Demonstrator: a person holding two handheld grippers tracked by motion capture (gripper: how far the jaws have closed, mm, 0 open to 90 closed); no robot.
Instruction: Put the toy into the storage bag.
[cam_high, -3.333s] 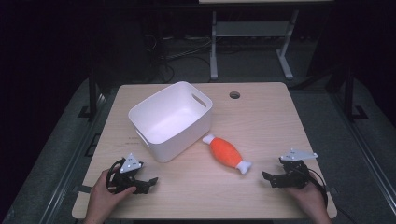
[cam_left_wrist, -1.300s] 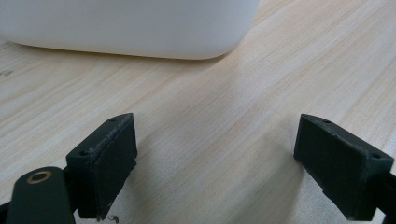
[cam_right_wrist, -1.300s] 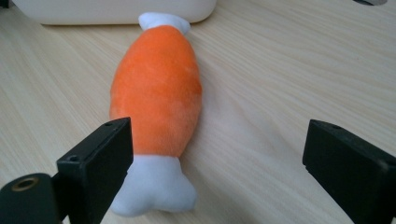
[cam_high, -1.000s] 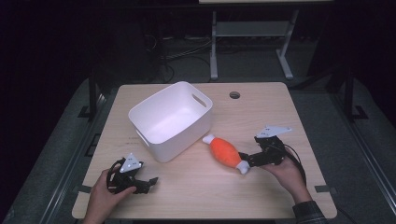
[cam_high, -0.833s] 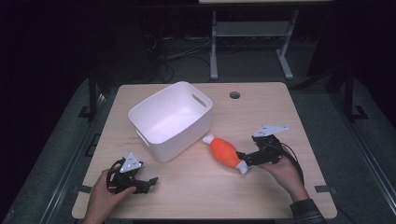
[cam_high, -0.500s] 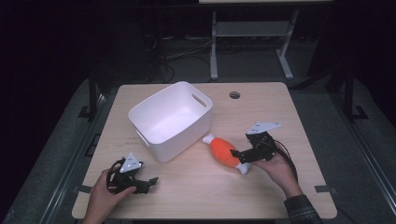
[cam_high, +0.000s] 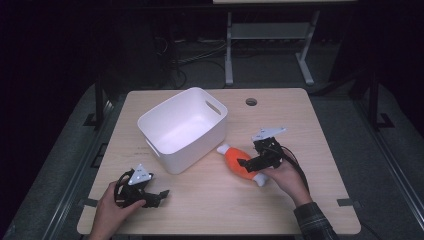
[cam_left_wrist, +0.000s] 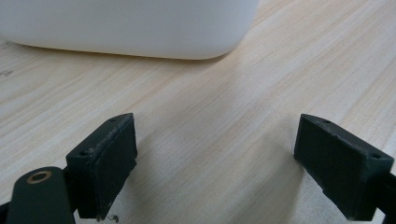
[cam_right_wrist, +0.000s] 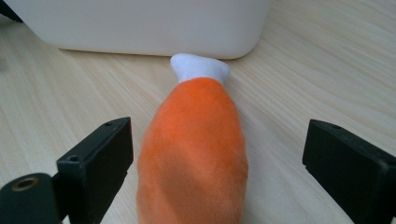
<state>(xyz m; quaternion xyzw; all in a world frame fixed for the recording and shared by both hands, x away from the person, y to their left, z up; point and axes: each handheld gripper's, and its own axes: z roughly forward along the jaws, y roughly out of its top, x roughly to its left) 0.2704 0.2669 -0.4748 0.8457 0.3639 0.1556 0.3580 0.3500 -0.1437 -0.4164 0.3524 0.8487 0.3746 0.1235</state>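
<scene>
An orange plush toy (cam_high: 238, 160) with white ends lies on the wooden table (cam_high: 310, 125), just right of a white bin (cam_high: 197, 147). My right gripper (cam_high: 248, 163) is open and low over the toy's near end. In the right gripper view the toy (cam_right_wrist: 196, 140) lies lengthwise between the two spread jaws of this gripper (cam_right_wrist: 219, 140), its far white tip almost at the bin's wall (cam_right_wrist: 140, 23). My left gripper (cam_high: 156, 195) rests near the table's front left, open and holding nothing. In its own view this gripper (cam_left_wrist: 215, 149) faces bare wood with the bin's wall (cam_left_wrist: 130, 23) beyond.
A round cable hole (cam_high: 251, 101) sits at the table's back middle. Behind the table stands a metal frame (cam_high: 270, 35) with cables on the dark floor. Grey tape marks (cam_high: 346, 202) lie near the front corners.
My right gripper has travelled from the front right edge leftward and forward to the toy, and its jaws now straddle it. The left gripper, the bin and the toy have stayed put.
</scene>
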